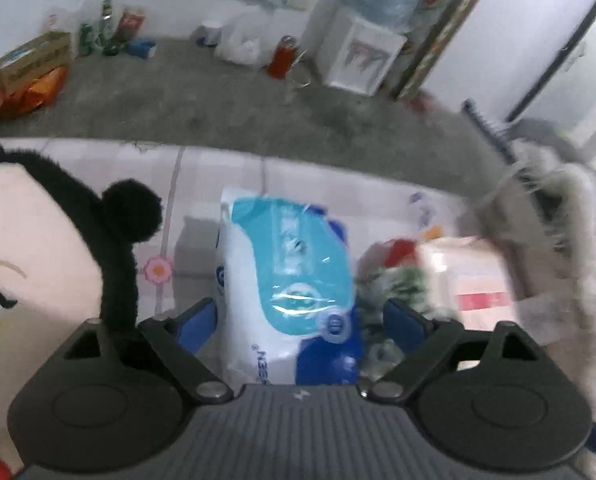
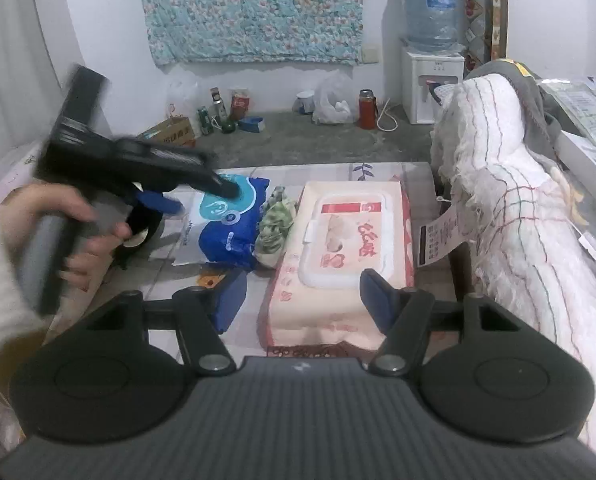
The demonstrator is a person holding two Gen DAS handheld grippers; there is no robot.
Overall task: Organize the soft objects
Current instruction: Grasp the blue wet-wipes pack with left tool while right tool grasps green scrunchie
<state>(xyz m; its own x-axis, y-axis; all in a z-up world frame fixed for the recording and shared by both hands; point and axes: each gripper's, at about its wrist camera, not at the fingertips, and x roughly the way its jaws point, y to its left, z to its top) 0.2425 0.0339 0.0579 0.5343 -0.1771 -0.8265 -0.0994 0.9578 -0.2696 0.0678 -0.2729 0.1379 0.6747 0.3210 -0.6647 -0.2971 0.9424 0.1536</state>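
You're lining up two pickups. Your left gripper point(image 1: 299, 316) hangs spread wide around the blue pack point(image 1: 286, 280) at frame centre, pads clear; your right gripper point(image 2: 303, 300) straddles the pink pack point(image 2: 341, 248), unclamped. Next, lower and squeeze.

Little legible print ahead of my hand-held grippers. Pink wipes pack point(image 2: 337, 240), directly between fingers of right hand-held gripper point(image 2: 303, 300): red Chinese characters on white lid, too stylised to read. Blue-white tissue pack point(image 1: 286, 280), between fingers of left hand-held gripper point(image 1: 301, 322): round logo and mirrored lettering, blurred, unreadable. Cardboard box point(image 2: 170, 130) far ahead-left: printed characters, illegible. White tag point(image 2: 441, 236) right of wipes: barcode-like print, unreadable.
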